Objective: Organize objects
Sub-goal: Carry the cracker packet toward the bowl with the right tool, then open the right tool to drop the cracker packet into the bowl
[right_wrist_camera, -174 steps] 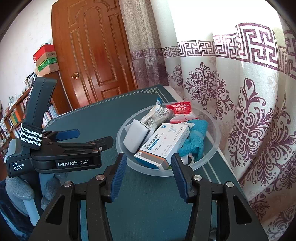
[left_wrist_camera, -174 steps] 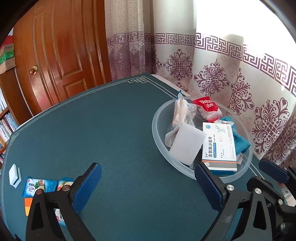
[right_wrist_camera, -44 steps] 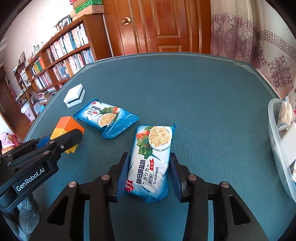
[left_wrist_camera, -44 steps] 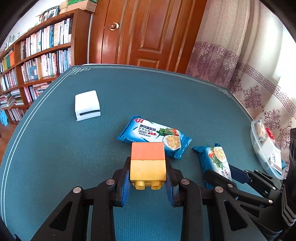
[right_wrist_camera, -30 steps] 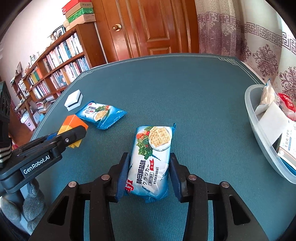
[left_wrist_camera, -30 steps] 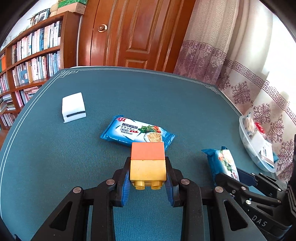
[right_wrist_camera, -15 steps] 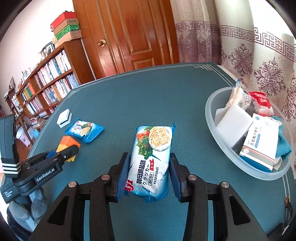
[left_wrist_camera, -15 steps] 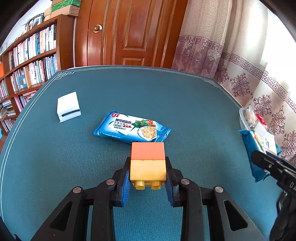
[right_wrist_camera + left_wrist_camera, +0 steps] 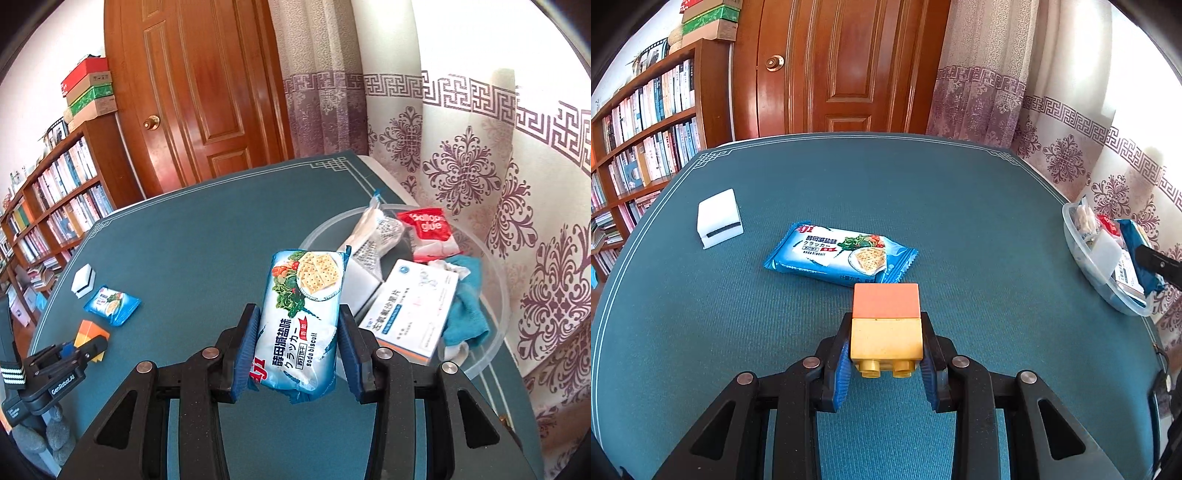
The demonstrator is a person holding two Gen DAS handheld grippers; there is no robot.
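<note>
Cracker packet [image 9: 301,325] pinched in right gripper [image 9: 297,350], raised by the clear bowl [image 9: 495,332] rim, drop-in step: next needs carry over bowl, probably clear of the medicine box [image 9: 410,310], then release; left gripper [image 9: 885,360] clamps toy block [image 9: 885,326] above worktop [image 9: 923,206].

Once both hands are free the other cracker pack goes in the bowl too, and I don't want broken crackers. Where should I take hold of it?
Grip the cracker pack across its short width at the middle, coming from above, fingers over the two long edges. It lies flat, label up, on the table, clear of the white sponge. The crimped ends look too thin and floppy to hold.
</note>
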